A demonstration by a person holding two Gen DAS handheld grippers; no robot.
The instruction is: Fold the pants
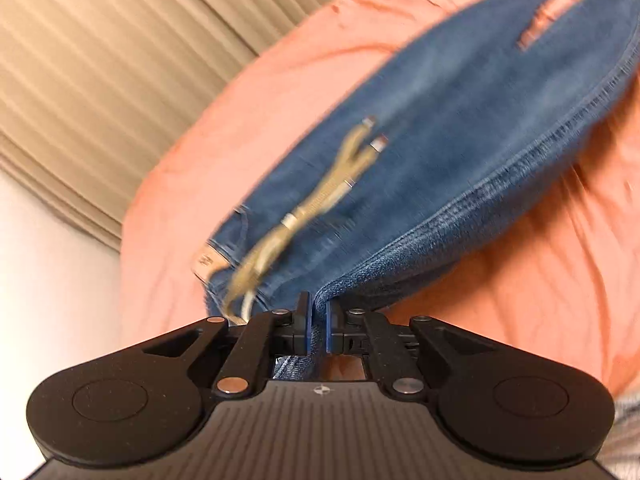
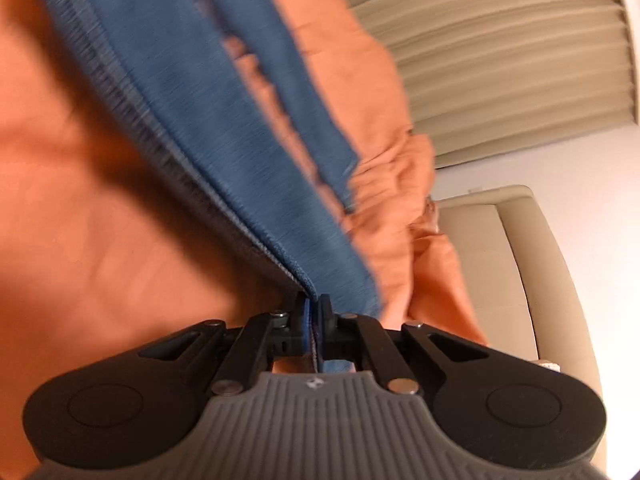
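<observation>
Blue denim pants (image 1: pixel 460 128) stretch away from me over an orange sheet (image 1: pixel 280 80). My left gripper (image 1: pixel 318 312) is shut on the pants' side seam near the waist, where a tan drawstring (image 1: pixel 320 196) with metal tips dangles. In the right wrist view the pants (image 2: pixel 224 120) run up and to the left, with the two legs parted and orange showing between them. My right gripper (image 2: pixel 314 308) is shut on the pants' edge further along. Both views are motion-blurred.
The orange sheet (image 2: pixel 100 220) covers the bed under the pants. Beige pleated curtains (image 1: pixel 100 60) hang behind; they also show in the right wrist view (image 2: pixel 500 40). A beige padded headboard or chair (image 2: pixel 520 272) stands at the right against a white wall.
</observation>
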